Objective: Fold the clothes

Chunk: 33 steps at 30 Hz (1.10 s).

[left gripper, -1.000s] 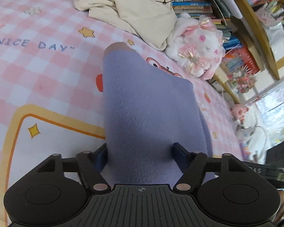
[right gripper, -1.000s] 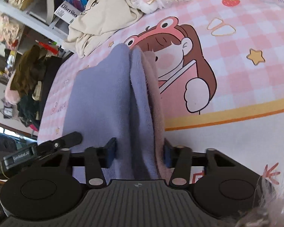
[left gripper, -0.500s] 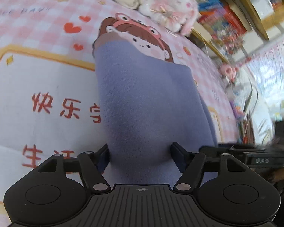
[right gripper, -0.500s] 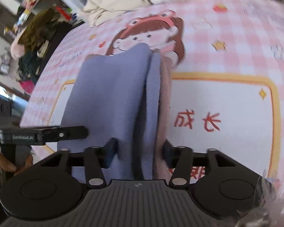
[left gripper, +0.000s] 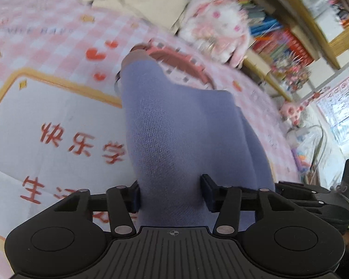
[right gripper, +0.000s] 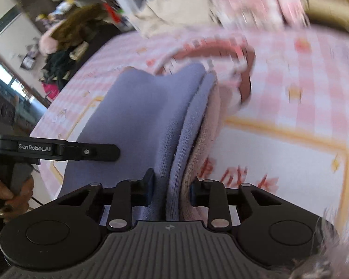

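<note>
A lavender knitted garment [left gripper: 174, 134] is being held up above a pink checked bedsheet [left gripper: 46, 34] by both grippers. The fingers of the left gripper [left gripper: 171, 191] are being kept narrow, with a thick fold of the lavender cloth pinched between them. The fingers of the right gripper [right gripper: 169, 191] are also being closed on the garment [right gripper: 146, 121], where several layers are gathered together, and a pale pink inner layer [right gripper: 209, 125] is being shown at the right edge. In the right wrist view, the left gripper [right gripper: 58, 150] is being seen at the left, gripped by a hand [right gripper: 9, 193]. A white and pink plush toy [left gripper: 218, 28] and a cream cloth [left gripper: 151, 2] are lying at the far side of the bed, near a bookshelf [left gripper: 290, 23].
</note>
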Motion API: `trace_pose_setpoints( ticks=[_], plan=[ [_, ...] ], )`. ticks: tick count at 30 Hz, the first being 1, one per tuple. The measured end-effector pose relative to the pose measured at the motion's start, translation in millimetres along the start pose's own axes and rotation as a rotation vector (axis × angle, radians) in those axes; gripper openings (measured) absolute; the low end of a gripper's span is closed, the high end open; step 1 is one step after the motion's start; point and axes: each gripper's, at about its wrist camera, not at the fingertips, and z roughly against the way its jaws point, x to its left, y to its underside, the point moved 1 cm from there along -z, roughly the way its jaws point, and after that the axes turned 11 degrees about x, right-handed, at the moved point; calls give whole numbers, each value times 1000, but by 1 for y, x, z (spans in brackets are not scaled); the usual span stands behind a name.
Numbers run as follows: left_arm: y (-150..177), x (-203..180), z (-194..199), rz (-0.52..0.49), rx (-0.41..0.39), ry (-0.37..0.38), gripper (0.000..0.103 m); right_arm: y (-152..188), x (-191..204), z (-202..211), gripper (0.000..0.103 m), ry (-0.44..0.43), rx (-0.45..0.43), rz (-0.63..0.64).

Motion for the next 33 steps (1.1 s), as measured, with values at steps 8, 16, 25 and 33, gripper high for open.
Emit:
trace_pose_setpoints(
  ticks=[8, 16, 25, 33],
  plan=[
    [-10, -41, 19, -76, -73, -49, 48, -1, -9, 31, 26, -51, -103, 39],
    [-21, -53, 28, -93, -85, -53, 48, -9, 0, 34, 26, -43, -123, 31],
    [-27, -20, 35, -93, -86, 5, 48, -18, 15, 34, 27, -27, -145, 14],
    [-51, 39, 55, -172, -36, 67, 48, -35, 65, -5, 27, 42, -158, -61]
  ],
)
